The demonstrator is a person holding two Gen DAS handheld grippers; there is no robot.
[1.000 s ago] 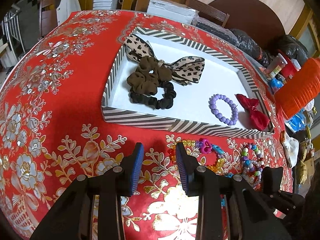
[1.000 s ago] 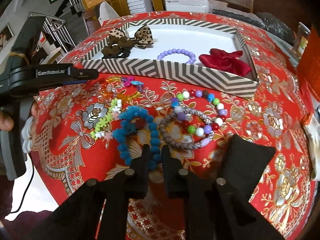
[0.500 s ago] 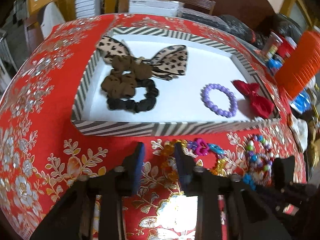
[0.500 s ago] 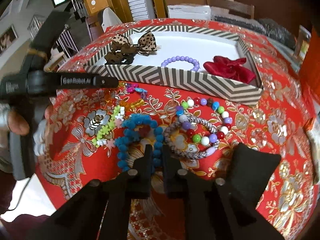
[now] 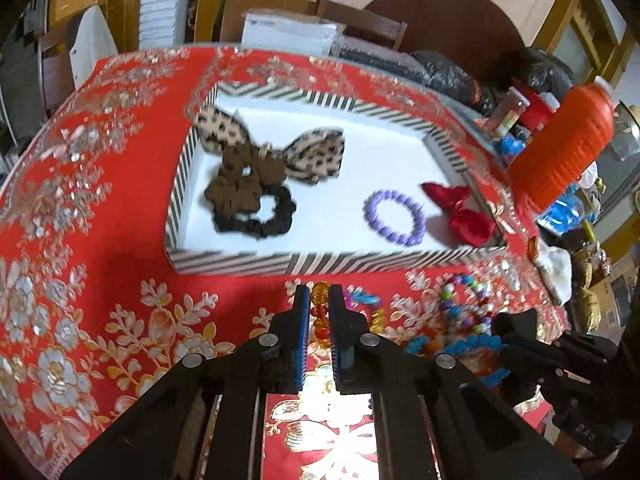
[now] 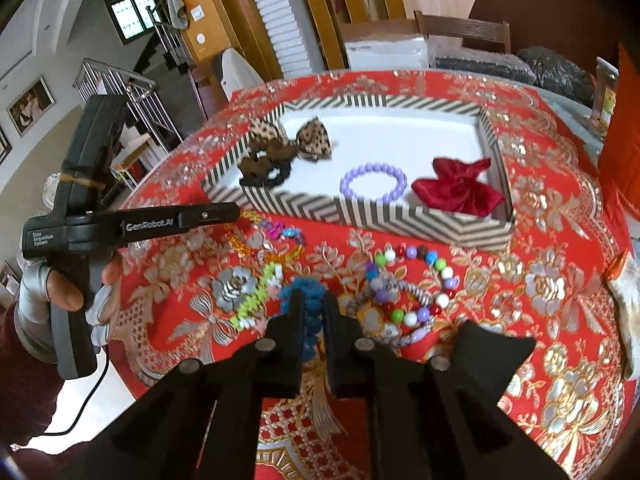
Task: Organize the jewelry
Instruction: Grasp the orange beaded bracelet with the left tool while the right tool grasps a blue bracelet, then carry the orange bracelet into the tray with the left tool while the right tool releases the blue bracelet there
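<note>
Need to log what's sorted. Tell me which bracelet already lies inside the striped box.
The purple bead bracelet, between the scrunchies and the red bow. Every other bracelet lies on the red tablecloth outside the striped box.

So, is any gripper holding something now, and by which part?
The left gripper closes around the amber bead bracelet, at its left end. The right gripper straddles the blue bracelet; grip unclear.

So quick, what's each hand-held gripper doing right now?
Left hand-held gripper: nearly shut around the orange beads; firm grip cannot be told.
Right hand-held gripper: nearly shut around the blue bracelet; grip unclear.
</note>
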